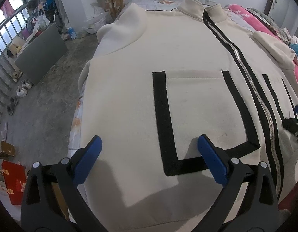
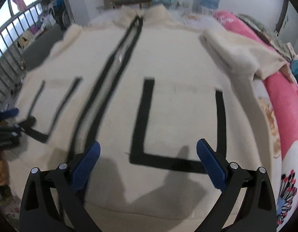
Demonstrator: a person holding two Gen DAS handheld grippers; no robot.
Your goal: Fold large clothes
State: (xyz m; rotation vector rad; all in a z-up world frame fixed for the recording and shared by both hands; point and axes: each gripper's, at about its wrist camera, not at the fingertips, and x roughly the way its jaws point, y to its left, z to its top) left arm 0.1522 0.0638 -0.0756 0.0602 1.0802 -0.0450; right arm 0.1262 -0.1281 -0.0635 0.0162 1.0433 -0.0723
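A cream zip-up jacket (image 1: 129,81) lies spread front-up on a bed, collar at the far end and hem toward the cameras. A silver zipper (image 1: 251,89) edged in black runs down its middle, and a black-trimmed patch pocket (image 1: 199,112) sits on each front panel. One sleeve (image 2: 232,54) lies out to the side over a pink floral blanket (image 2: 284,104) along the bed's edge.

The left gripper (image 1: 148,147) hangs just above the hem over the pocket on its side, its jaws spread wide and holding nothing; the blue pads (image 1: 87,160) stand well apart. The right gripper (image 2: 148,148) is over the other front panel, beside the zipper, jaws likewise spread and empty. The right-wrist view is motion-blurred, so fine detail of the cloth there cannot be told.

Beside the bed, on the concrete floor (image 1: 42,100), stand a grey board (image 1: 40,58), pairs of shoes (image 1: 23,89) and a red paper bag (image 1: 13,181).
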